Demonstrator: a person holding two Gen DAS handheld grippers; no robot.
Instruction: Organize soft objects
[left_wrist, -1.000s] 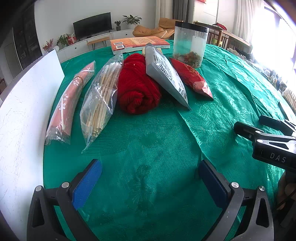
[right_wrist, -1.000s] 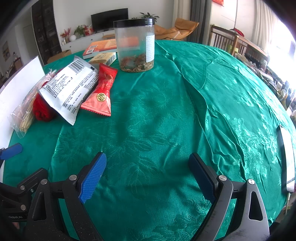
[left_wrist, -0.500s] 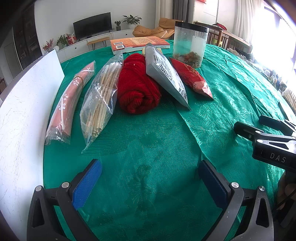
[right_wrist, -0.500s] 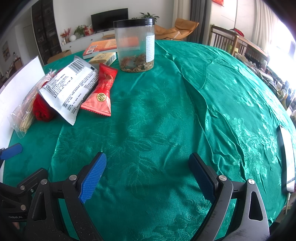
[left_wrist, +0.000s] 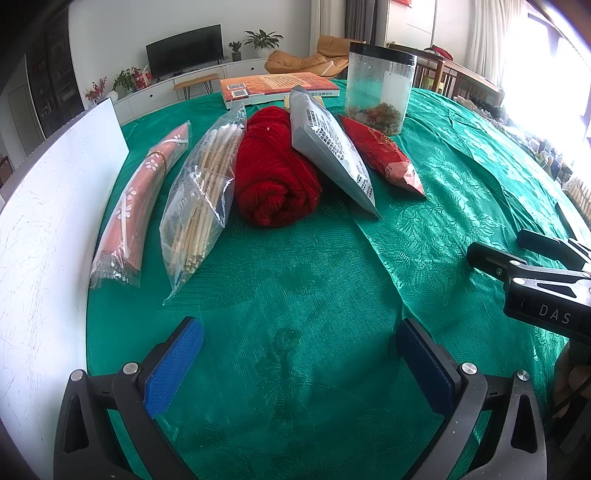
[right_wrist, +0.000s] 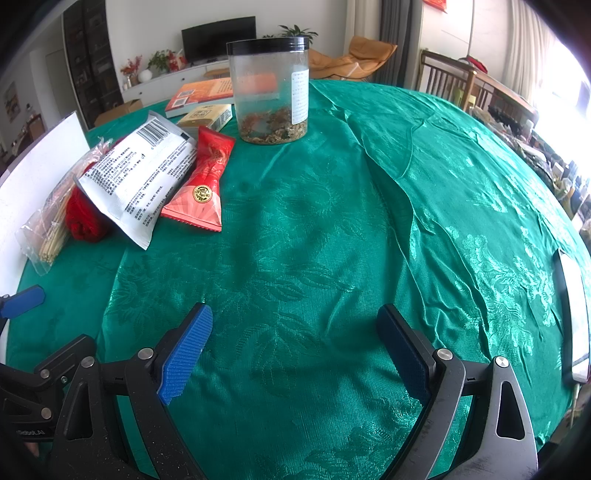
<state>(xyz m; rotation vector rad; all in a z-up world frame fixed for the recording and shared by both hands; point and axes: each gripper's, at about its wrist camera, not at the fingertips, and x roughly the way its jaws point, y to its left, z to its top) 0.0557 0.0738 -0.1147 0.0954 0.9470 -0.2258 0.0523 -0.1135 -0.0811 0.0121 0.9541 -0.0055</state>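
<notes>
Green brocade tablecloth (left_wrist: 295, 295) covering a round table, living room behind. I hold both tools low over bare cloth: left gripper (left_wrist: 299, 354) spread wide, nothing between its blue pads; right gripper (right_wrist: 293, 343) likewise released and empty. Row of 5 items ahead of the left tool: pink roll (left_wrist: 136, 199), bag of sticks (left_wrist: 199, 199), red yarn skein (left_wrist: 275, 177), grey pouch (left_wrist: 328, 144) leaning on the yarn, red packet (left_wrist: 384, 155). Clear jar (right_wrist: 271, 92) stands behind them.
</notes>
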